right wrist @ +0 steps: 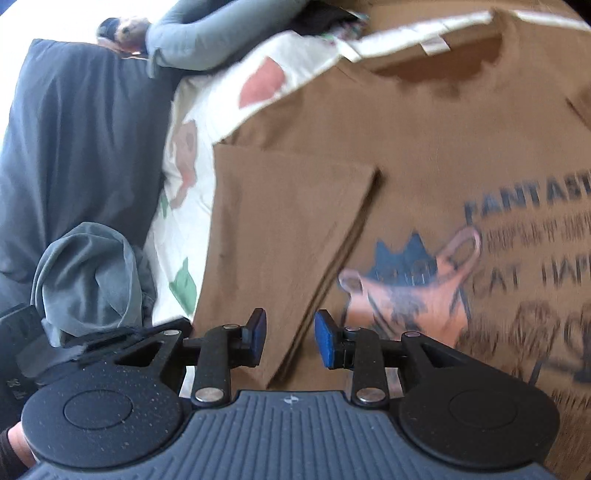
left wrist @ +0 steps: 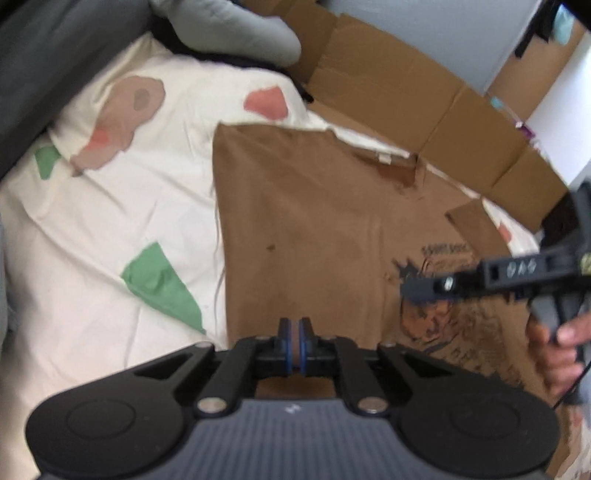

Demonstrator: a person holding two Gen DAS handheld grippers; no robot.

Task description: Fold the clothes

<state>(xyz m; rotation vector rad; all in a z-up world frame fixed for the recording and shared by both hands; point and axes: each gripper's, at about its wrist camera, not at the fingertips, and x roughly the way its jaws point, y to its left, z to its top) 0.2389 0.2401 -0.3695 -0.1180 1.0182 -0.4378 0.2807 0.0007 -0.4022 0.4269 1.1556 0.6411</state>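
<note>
A brown T-shirt (left wrist: 314,221) with a dark cat print (right wrist: 406,280) lies flat on the bed, neck (right wrist: 436,59) at the far end. Its left side is folded over as a flap (right wrist: 280,229) onto the chest. My left gripper (left wrist: 295,343) is shut low over the shirt's near part, and a thin strip of brown cloth shows between its pads. My right gripper (right wrist: 290,339) is open just above the flap's diagonal edge, nothing between its blue pads (right wrist: 325,339). In the left wrist view the right gripper (left wrist: 424,288) reaches in from the right, held by a hand (left wrist: 554,343).
A cream bedsheet (left wrist: 110,221) with green, pink and tan patches lies under the shirt. Flattened cardboard (left wrist: 406,92) lines the far side. A dark grey blanket (right wrist: 74,129), a grey cushion (left wrist: 240,29) and a crumpled grey-green garment (right wrist: 92,273) sit left of the shirt.
</note>
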